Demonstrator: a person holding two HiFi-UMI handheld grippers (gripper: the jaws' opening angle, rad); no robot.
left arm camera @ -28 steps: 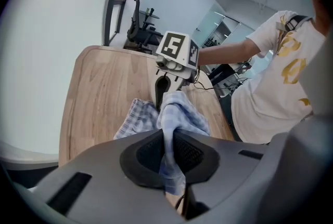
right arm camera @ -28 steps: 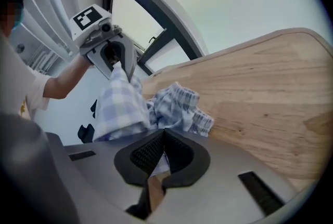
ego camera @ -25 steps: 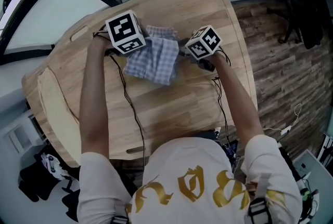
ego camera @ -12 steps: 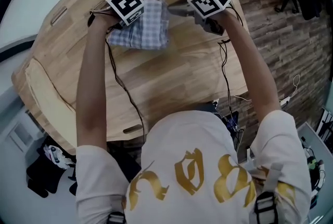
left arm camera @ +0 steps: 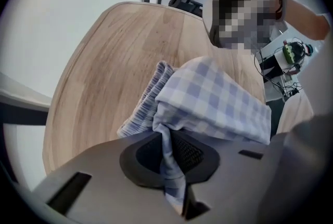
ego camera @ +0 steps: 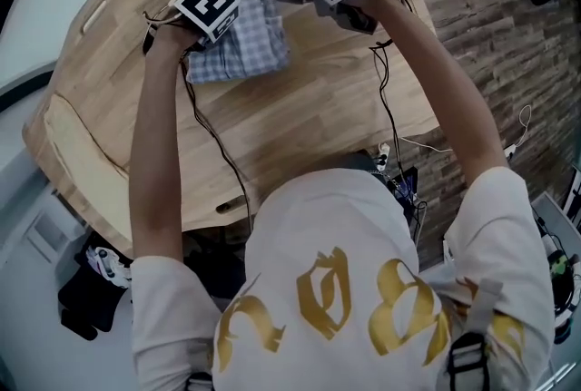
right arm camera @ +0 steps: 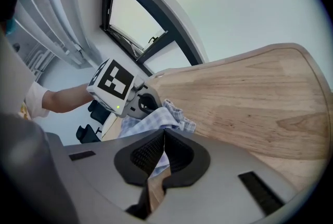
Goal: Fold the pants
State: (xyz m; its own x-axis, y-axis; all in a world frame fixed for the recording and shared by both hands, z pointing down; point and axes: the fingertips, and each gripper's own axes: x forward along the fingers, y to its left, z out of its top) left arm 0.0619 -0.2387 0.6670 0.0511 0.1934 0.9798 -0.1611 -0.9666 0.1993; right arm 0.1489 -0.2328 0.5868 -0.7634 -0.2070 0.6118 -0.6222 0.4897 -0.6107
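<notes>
Directly in the left gripper view, the left tongs (left arm camera: 165,137) are clamped on a twisted strip of the pants (left arm camera: 210,101), blue-and-white checked cloth that spills upward from the jaws into the middle of the frame. In the right gripper view, the right tongs (right arm camera: 162,137) are pressed together at their tips. The cloth rises right to that closing point, so they seem to pinch a thin edge of it.

From the head view, the pants form a folded, bunched bundle near the top centre, resting on the pale wooden table (ego camera: 300,126). The left tongs meet the bundle at its left edge and the right tongs at its upper right corner. The cloth therefore lies between the two, its longer side running roughly from lower left to upper right. Each hand is at its own end, neither nearer than the other.

Both of the person's arms reach up the frame, nearly straight. The left tongs point steeply down at the table, while the right tongs slant more shallowly.
</notes>
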